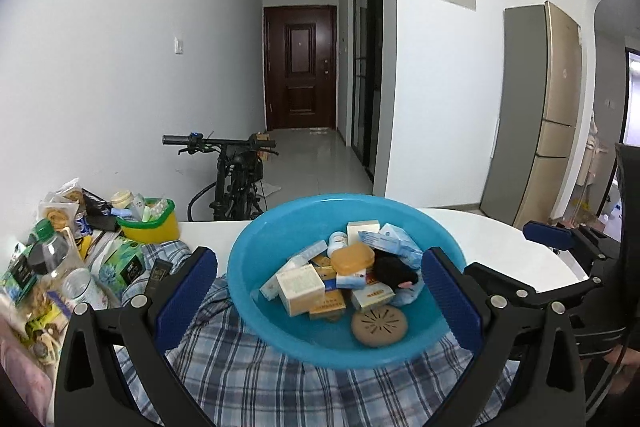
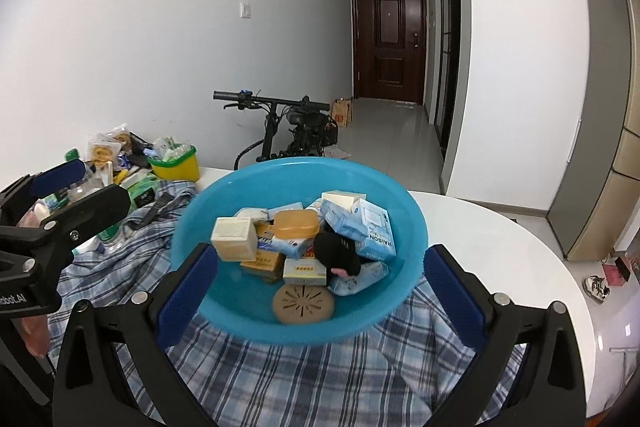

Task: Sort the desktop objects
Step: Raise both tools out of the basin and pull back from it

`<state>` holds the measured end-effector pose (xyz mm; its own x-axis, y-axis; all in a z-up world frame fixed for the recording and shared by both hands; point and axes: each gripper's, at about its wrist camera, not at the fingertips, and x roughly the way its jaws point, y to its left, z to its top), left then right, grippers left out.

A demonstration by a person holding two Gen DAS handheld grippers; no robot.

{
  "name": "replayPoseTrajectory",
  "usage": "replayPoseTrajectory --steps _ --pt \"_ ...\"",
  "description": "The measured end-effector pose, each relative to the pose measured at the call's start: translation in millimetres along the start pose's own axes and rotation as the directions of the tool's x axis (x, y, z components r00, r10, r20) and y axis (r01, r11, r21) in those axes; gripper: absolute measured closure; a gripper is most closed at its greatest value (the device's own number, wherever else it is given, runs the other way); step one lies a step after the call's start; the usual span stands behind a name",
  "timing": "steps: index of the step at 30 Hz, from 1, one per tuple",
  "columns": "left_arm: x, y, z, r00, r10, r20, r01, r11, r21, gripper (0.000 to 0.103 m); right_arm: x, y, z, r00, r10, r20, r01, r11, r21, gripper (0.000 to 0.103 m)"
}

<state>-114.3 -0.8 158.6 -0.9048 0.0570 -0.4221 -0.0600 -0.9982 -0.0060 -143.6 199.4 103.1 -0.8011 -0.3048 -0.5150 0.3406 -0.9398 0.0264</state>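
The left gripper (image 1: 320, 291) is held with its jaws wide apart and nothing between them, low in the frame of the left wrist view; the right gripper (image 2: 320, 283) is likewise spread and empty, low in the right wrist view. Both are pointed at the blue basin (image 1: 280, 239), which is seen at lower centre, resting on a plaid cloth (image 1: 256, 379) over the white table (image 1: 500, 239).

In the basin, small boxes (image 1: 300, 287), an orange case (image 1: 352, 259), a black object (image 1: 394, 273) and a brown round disc (image 1: 379, 326) are heaped together. A yellow bin (image 1: 152, 227) with a green rim and a clutter of packets and bottles (image 1: 52, 259) are seen at lower left.

Whether the basin is being filled or emptied cannot be settled from these views. If a piece is to be taken, one lying on top and clear of its neighbours is best chosen, with the jaws closed across its narrow sides, so that the heap is not dragged along.
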Motion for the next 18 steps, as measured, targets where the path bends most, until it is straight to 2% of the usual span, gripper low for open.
replayPoseTrajectory --steps 13,18 --pt "-81.6 -13.2 -22.4 0.994 -0.002 0.107 0.004 1.000 -0.019 0.000 -81.2 11.5 -20.4 0.992 -0.017 0.122 0.016 1.000 0.010 0.000" --pt "-96.5 -15.3 -32.0 0.986 0.003 0.164 0.002 1.000 -0.030 0.000 -100.9 13.3 -31.8 0.976 -0.031 0.215 0.026 0.999 0.029 0.000"
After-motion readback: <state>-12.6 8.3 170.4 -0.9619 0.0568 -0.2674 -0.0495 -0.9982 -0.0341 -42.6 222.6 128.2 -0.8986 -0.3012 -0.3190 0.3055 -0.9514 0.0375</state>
